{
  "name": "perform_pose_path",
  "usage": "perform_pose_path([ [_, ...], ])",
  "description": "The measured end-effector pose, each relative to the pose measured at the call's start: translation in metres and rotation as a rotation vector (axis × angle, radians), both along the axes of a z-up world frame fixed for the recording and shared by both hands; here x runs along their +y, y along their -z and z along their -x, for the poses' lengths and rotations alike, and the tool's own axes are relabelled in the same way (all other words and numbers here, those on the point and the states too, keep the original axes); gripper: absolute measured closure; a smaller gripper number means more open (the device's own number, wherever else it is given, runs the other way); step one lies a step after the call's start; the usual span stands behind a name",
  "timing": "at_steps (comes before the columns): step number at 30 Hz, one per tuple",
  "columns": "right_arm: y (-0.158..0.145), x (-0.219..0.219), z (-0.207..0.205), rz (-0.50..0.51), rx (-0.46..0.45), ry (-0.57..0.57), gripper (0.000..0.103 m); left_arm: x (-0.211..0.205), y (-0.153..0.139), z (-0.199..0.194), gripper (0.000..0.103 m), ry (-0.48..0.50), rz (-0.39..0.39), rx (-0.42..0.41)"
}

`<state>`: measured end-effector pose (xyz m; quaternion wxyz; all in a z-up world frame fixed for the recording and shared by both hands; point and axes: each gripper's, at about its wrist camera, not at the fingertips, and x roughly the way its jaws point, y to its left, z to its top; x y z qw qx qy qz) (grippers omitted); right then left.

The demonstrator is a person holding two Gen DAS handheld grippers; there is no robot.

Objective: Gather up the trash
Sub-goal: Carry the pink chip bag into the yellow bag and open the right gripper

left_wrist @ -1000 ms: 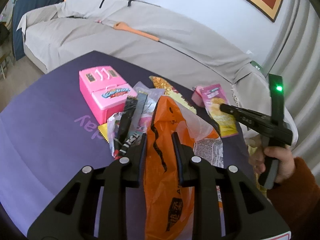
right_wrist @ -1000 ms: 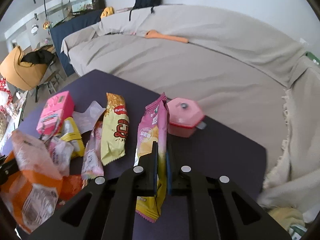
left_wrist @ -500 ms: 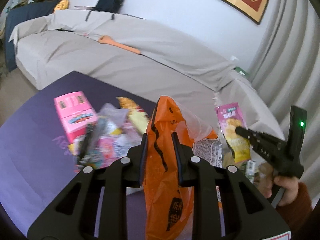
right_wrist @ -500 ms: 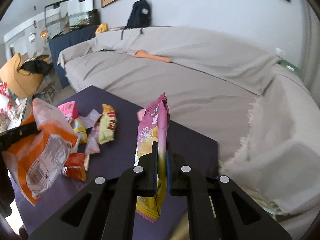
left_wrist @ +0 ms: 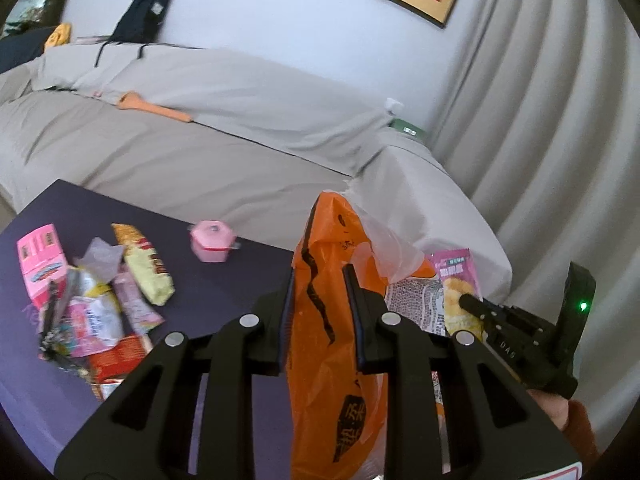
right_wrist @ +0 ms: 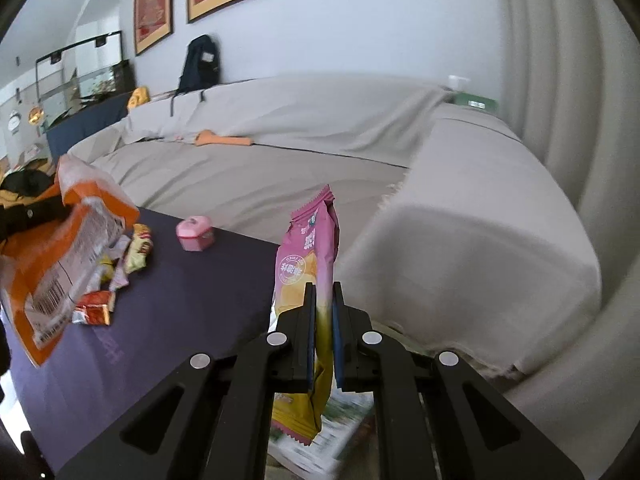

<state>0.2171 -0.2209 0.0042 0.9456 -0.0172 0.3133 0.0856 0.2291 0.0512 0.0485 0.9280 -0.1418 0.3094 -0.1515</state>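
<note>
the left gripper point(left_wrist: 318, 282) is clenched on the orange bag point(left_wrist: 332, 320), which hangs upright between its jaws above the near edge of the purple table point(left_wrist: 224, 280). the right gripper point(right_wrist: 323, 294) is clamped tight on a pink-and-yellow snack packet point(right_wrist: 304, 264) — held off the table, just right of the bag in the left view, with the sofa point(right_wrist: 280, 152) behind. still on the table: a heap of wrappers point(left_wrist: 104, 304), a pink box point(left_wrist: 38, 264) at its left, and a small pink tub point(left_wrist: 212, 240) standing apart from the heap.
</note>
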Motion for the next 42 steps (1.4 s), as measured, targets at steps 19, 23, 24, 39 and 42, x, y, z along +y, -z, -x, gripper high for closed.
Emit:
perform_pose_path([
  [19,0.128,-0.019,-0.013,-0.043,0.237,-0.02,0.094,-0.055,0.021,-0.026,0.081,0.051,-0.045,0.025],
  [23,0.158,-0.011,-0.019,-0.005,0.314,-0.013,0.094,-0.053,0.032,-0.027,0.081,0.052,-0.051,0.042],
  [24,0.16,-0.013,-0.022,-0.016,0.334,-0.005,0.094,-0.052,0.033,-0.027,0.081,0.051,-0.05,0.045],
  [39,0.143,-0.027,0.005,-0.063,0.326,-0.001,0.054,-0.066,0.047,-0.024,0.081,0.082,-0.047,0.078],
  [42,0.12,-0.037,0.022,-0.081,0.25,0.006,0.054,-0.074,0.049,-0.024,0.081,0.098,-0.05,0.084],
])
